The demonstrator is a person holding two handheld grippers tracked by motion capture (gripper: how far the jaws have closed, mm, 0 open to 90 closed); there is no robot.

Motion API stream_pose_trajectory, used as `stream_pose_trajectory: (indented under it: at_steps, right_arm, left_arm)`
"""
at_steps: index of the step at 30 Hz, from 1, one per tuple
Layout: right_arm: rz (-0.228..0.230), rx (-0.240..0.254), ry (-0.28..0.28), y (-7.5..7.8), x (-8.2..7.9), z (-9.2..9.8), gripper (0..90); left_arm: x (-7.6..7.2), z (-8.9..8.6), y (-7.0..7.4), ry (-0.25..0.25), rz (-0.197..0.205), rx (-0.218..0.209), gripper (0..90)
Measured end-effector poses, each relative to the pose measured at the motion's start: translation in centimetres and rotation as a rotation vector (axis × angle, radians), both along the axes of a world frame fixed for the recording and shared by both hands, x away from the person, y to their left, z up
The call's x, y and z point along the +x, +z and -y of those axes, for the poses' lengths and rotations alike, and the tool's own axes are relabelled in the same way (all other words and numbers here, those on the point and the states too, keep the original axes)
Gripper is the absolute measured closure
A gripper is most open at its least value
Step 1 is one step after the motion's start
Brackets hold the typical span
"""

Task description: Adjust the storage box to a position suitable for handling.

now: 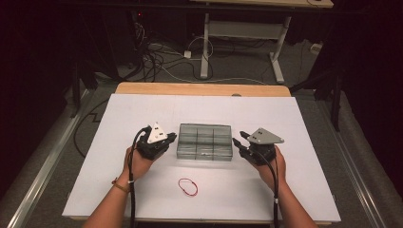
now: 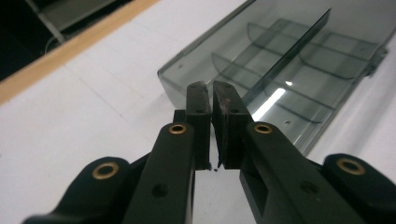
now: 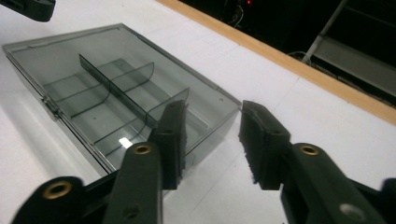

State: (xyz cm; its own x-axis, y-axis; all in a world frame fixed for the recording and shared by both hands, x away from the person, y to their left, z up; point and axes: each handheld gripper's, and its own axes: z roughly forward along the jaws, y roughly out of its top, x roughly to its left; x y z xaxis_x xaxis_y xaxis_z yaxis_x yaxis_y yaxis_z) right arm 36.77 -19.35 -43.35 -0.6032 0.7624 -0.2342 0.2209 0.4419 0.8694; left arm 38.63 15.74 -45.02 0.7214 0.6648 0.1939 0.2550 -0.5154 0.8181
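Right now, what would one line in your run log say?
left tongs: nearly shut, empty, at box's left end | right tongs: open, empty, at right end | clear divided box: closed | red rubber band: loose in front

So the tabletop (image 1: 142, 89) is light wood with a big white sheet (image 1: 142, 114) covering nearly all of it, leaving just a strip of wood along the far edge. Sitting on the sheet: a smoky clear compartment box (image 1: 205, 141) with its lid closed, about dead centre, and a red rubber band (image 1: 188, 186) nearer the front edge, well apart from the box.
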Motion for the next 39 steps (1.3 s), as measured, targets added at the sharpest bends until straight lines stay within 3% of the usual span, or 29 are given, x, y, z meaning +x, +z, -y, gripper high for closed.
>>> stream_pose_trajectory:
  at_steps: [3, 7, 11, 13, 17, 21, 28, 31, 34, 39]
  right_arm:
    - [0.028, 0.018, 0.031, 0.7, -0.5, 0.4, 51.4]
    - [0.063, 0.035, 0.028, 1.1, -1.0, 0.6, 45.5]
    - [0.053, 0.061, 0.072, 1.1, -1.7, 0.9, 41.6]
    - [0.064, 0.069, 0.073, 1.1, -1.9, 1.0, 40.2]
    - [0.092, 0.087, 0.071, 1.1, -2.7, 1.3, 33.2]
    - [0.089, 0.099, 0.093, 0.9, -3.3, 1.5, 28.8]
    - [0.065, 0.103, 0.116, 0.1, -4.7, 2.1, 24.4]
    - [0.059, 0.082, 0.123, -0.2, -5.3, 2.1, 23.7]
    - [0.058, 0.084, 0.128, -0.6, -5.7, 2.0, 23.7]
    - [0.045, 0.068, 0.150, -1.1, -6.0, 2.0, 24.6]
  left_arm:
    - [-0.5, -0.1, 0.4, -0.037, 0.043, 0.015, 79.7]
    - [-0.9, -0.6, 0.8, -0.055, 0.070, 0.010, 77.8]
    - [-1.3, -0.9, 1.3, -0.059, 0.101, 0.017, 63.3]
    - [-1.6, -1.1, 1.4, -0.058, 0.107, 0.019, 60.1]
    - [-2.3, -1.3, 1.4, -0.048, 0.121, 0.012, 44.0]
    - [-3.3, -1.6, 1.3, -0.029, 0.160, 0.011, 32.3]
    - [-5.5, -2.4, 0.7, -0.013, 0.196, -0.001, 25.1]
    - [-6.4, -3.0, 0.1, -0.008, 0.203, 0.010, 25.1]
    - [-7.1, -3.9, -0.4, -0.006, 0.189, -0.009, 25.1]
    - [-8.0, -5.1, -1.4, 0.020, 0.159, -0.001, 25.0]
